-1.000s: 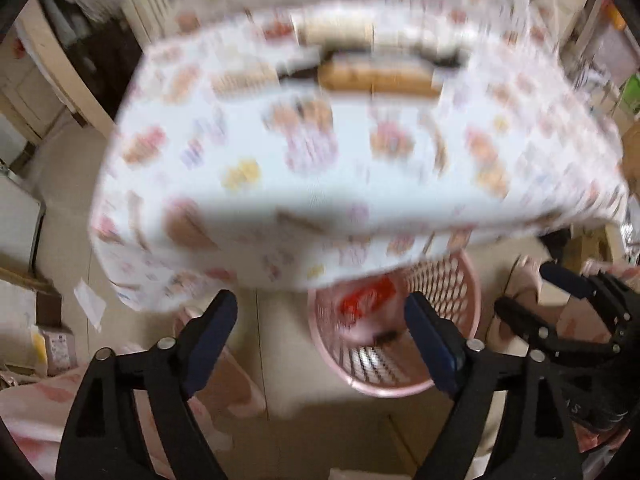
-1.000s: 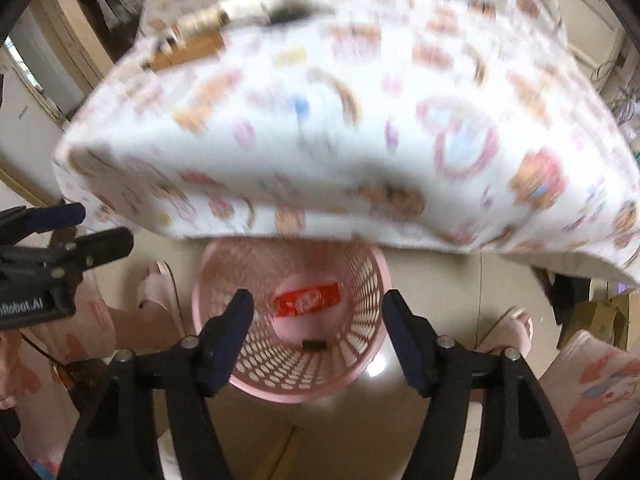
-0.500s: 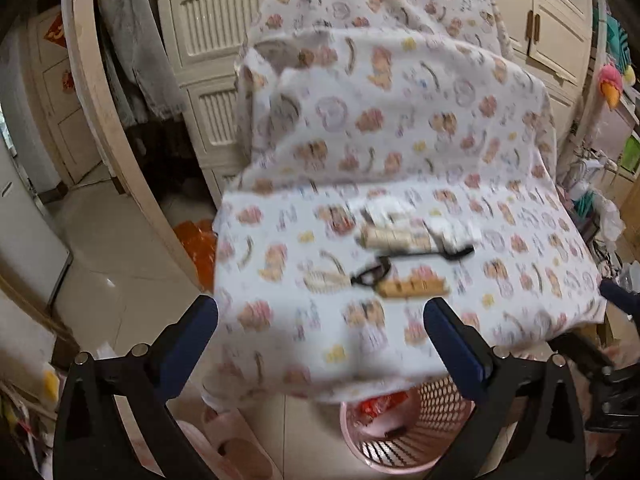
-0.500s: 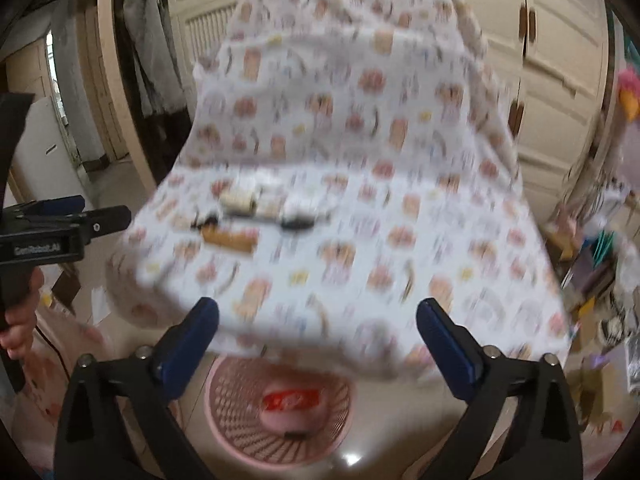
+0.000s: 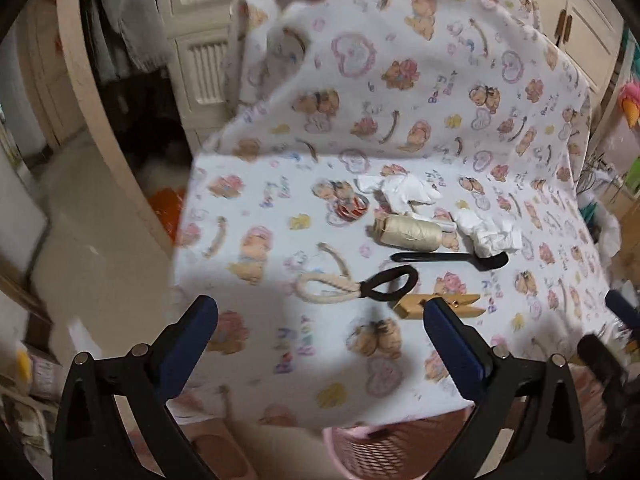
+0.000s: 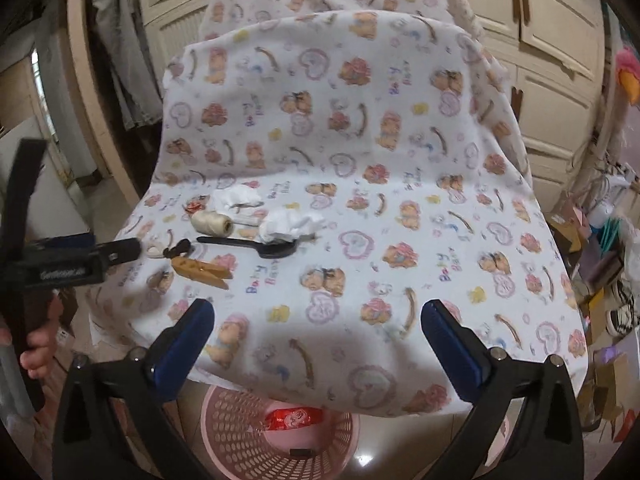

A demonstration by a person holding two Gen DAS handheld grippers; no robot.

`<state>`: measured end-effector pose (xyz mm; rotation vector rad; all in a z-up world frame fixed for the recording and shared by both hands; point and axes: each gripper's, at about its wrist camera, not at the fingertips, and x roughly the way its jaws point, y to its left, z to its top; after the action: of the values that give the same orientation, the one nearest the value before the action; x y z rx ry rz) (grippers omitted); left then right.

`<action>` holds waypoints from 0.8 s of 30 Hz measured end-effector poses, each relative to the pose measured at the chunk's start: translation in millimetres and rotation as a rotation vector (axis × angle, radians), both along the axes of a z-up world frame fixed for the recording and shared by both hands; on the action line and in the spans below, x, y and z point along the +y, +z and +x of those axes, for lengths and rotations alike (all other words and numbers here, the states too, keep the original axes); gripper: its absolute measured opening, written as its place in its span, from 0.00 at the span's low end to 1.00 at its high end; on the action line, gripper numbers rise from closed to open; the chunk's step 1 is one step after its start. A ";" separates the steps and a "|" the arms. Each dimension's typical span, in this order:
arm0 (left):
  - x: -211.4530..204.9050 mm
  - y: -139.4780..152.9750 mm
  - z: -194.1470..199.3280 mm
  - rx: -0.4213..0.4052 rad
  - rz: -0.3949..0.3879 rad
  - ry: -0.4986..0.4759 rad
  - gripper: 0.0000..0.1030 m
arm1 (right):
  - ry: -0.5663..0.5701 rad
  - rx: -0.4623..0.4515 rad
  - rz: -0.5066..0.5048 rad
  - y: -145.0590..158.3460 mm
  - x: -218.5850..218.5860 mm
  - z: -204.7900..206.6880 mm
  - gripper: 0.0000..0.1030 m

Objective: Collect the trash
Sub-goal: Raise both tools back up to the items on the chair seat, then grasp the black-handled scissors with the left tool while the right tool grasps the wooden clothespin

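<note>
On the bear-print cloth lie two crumpled white tissues, a cream thread spool, a black plastic spoon, a wooden clothespin, a rope loop with a black ring and a small red scrap. My left gripper is open and empty, near the clothespin. My right gripper is open and empty above the cloth's front edge. A pink basket below holds a red wrapper. The tissues and the spoon also show in the right wrist view.
Cream cupboard doors stand behind the covered seat. A curved wooden frame and hanging grey clothes are at the left. Boxes and clutter fill the floor at the right. The left gripper's body shows at the right wrist view's left edge.
Both grippers have risen from over the pink basket to above the cloth-covered seat. The items on the cloth are now nearer and lower in both views. Both stay open.
</note>
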<state>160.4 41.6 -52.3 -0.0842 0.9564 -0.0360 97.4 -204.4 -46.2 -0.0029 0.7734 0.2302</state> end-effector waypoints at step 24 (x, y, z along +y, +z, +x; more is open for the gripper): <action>-9.9 -15.1 19.8 0.048 -0.032 0.031 0.09 | 0.021 -0.024 -0.031 -3.1 12.7 2.4 1.00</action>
<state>180.2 31.7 -67.3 -0.1302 1.0028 -0.0210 99.8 -191.7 -49.3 -0.0425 0.7535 0.2378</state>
